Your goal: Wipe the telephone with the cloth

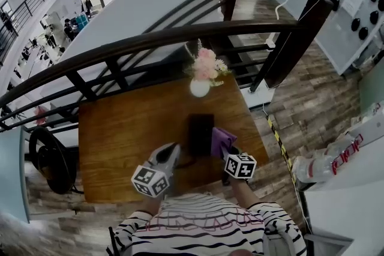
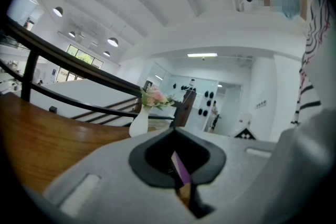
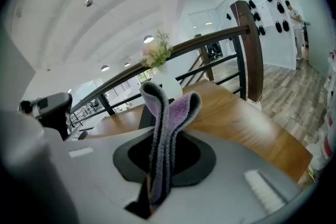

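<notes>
Head view: telephone [image 1: 201, 129], black, sits upright-ish near the middle of the wooden table [image 1: 126, 129], slightly toward my near edge. White vase [image 1: 200, 88] with pink flowers [image 1: 206, 64] stands behind it at the far edge, apart from it, under the dark railing [image 1: 150, 39]. Right hand-held gripper [image 1: 231, 151] is low at the telephone's right side, pinching the purple cloth [image 1: 221, 141]. In the right gripper view the jaws are clamped on a fold of it, and the doubled fabric sticks up out of them in two curled lobes, grey on the edges, purple on the face. From above the cloth lies right against the telephone's right flank; I read it as touching, though the angle is steep (I would not swear to it). Left hand-held gripper [image 1: 171, 154] is over the near part of the table, just left of the telephone's lower end, pointing toward it. Its own view shows the jaws pressed together with only a thin slit between them and nothing held; through the slit I see a sliver of purple and some table wood beyond. Striped sleeves and shirt fill the bottom of the head view.
</notes>
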A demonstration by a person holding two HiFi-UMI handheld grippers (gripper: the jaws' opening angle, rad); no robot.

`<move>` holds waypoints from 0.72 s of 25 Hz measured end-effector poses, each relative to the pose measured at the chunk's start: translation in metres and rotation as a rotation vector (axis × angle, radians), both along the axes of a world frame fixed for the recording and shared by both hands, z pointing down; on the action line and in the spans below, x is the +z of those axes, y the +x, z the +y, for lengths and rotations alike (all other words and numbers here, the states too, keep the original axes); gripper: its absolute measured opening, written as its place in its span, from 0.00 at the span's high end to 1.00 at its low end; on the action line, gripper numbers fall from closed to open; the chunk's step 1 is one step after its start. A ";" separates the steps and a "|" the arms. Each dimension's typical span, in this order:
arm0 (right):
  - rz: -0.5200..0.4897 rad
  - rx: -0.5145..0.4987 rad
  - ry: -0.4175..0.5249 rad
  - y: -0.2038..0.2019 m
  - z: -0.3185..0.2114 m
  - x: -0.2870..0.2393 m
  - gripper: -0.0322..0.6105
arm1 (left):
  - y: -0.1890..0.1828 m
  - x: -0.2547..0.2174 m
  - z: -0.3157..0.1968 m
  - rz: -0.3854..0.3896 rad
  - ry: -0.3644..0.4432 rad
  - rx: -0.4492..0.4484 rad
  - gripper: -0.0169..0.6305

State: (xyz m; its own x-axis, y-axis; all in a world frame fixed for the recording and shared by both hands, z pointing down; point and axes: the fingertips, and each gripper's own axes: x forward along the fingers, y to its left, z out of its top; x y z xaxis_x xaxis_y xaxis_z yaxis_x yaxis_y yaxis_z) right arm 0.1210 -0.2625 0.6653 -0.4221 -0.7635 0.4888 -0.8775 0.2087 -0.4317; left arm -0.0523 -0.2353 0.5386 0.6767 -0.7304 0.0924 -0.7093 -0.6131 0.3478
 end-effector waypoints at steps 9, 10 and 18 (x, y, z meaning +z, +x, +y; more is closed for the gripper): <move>-0.093 -0.007 0.177 0.010 0.004 -0.083 0.89 | 0.011 -0.011 -0.002 0.004 0.031 0.008 0.98; -0.101 -0.006 0.192 0.012 0.007 -0.090 0.89 | 0.013 -0.012 -0.002 0.005 0.034 0.010 0.98; -0.118 0.002 0.290 0.024 0.030 -0.132 0.89 | 0.028 -0.016 0.003 0.013 0.045 0.033 0.98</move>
